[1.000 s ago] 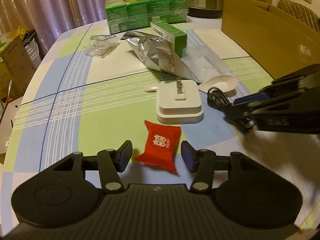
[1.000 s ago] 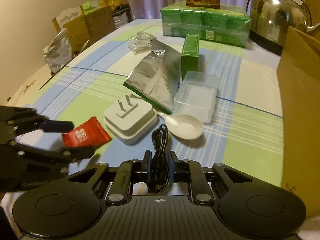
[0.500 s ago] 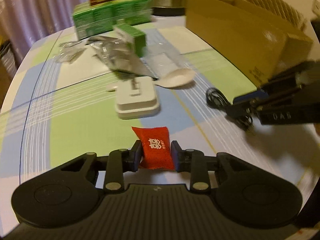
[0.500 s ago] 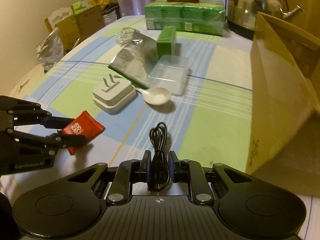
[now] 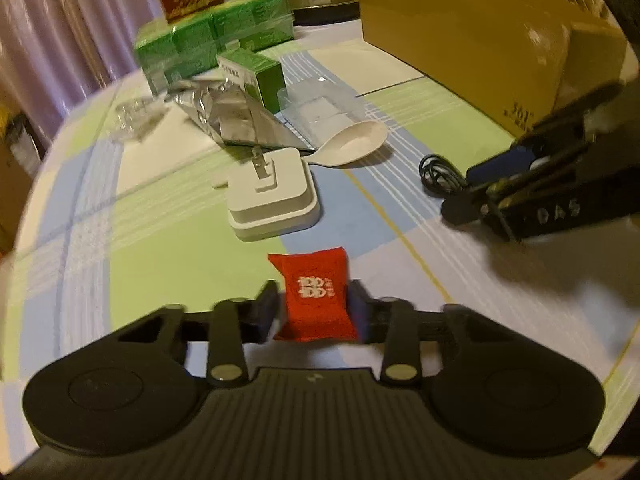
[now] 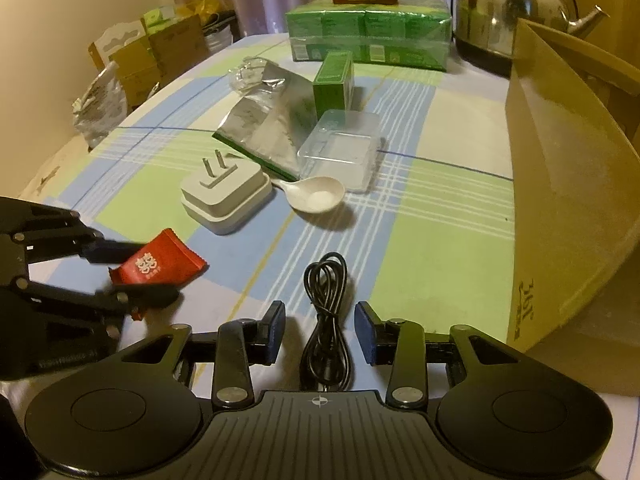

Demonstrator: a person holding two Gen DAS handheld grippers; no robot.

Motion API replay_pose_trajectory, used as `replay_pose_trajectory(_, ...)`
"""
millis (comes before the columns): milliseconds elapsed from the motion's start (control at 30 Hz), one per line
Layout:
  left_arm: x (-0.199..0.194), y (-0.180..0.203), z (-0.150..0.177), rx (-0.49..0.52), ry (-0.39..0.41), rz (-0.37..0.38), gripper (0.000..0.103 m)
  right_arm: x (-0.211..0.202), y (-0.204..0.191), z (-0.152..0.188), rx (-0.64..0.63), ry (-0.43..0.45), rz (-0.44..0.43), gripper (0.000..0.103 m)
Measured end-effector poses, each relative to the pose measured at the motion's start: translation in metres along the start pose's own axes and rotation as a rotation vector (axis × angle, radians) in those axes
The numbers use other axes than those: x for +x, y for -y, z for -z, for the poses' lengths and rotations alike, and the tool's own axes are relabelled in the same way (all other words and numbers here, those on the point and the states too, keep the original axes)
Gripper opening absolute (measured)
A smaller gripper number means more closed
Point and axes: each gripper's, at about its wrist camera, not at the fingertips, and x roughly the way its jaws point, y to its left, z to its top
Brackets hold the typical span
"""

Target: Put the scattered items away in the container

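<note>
Left wrist view: the left claw (image 5: 314, 310) has its two fingers pressed against the sides of the red packet (image 5: 314, 294), which pokes forward out of the grip. Straight ahead of the packet sits the white plug (image 5: 272, 194), with the spoon (image 5: 352, 144) beyond and to the right of it. Far right, the right claw (image 5: 480, 184) reaches in, the black cable (image 5: 438, 172) just off its tips. The cardboard box (image 5: 472, 28) stands ahead on the right, well apart from the packet.

Right wrist view: the right claw (image 6: 320, 330) stands wide open, gripping nothing; the coiled cable (image 6: 326, 320) lies between the fingers, clear of both pads. Whether it rests flat on the tablecloth (image 6: 440, 240) I cannot tell for sure, though it looks so. Off to the left, the left claw (image 6: 120, 272) pinches the packet (image 6: 158, 266). The box wall (image 6: 560, 184) rises close on the right.

My read: one item is secured, one is lined up. Next, the right fingers need to close squarely on the cable bundle, then both claws must lift and swing right, over the box rim, before letting go.
</note>
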Motion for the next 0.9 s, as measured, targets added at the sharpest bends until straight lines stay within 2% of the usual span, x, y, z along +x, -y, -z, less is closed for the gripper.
replay_pose_trajectory(33,0.0,-0.002,0.0,-0.018,-0.005,0.008,0.026,0.001,-0.001,0.0,-0.011,-0.001,0.008,0.035)
replay_pose_trajectory(67,0.0,-0.002,-0.001,-0.019,-0.006,0.012,0.025,0.001,-0.002,0.0,-0.023,-0.001,0.018,0.029)
replay_pose_trajectory(100,0.0,-0.002,-0.001,-0.012,-0.006,0.015,0.025,0.002,-0.004,0.0,-0.039,-0.002,0.03,0.01)
replay_pose_trajectory(233,-0.006,0.0,-0.002,-0.013,0.015,0.025,0.024,0.001,-0.007,0.0,-0.048,0.001,0.025,0.01)
replay_pose_trajectory(533,-0.016,0.002,-0.017,-0.036,0.055,0.054,0.024,-0.019,-0.005,-0.012,-0.023,0.089,0.033,0.01)
replay_pose_trajectory(900,-0.043,0.014,-0.071,-0.024,0.153,0.101,0.024,-0.083,0.012,-0.037,0.036,0.285,0.074,0.01)
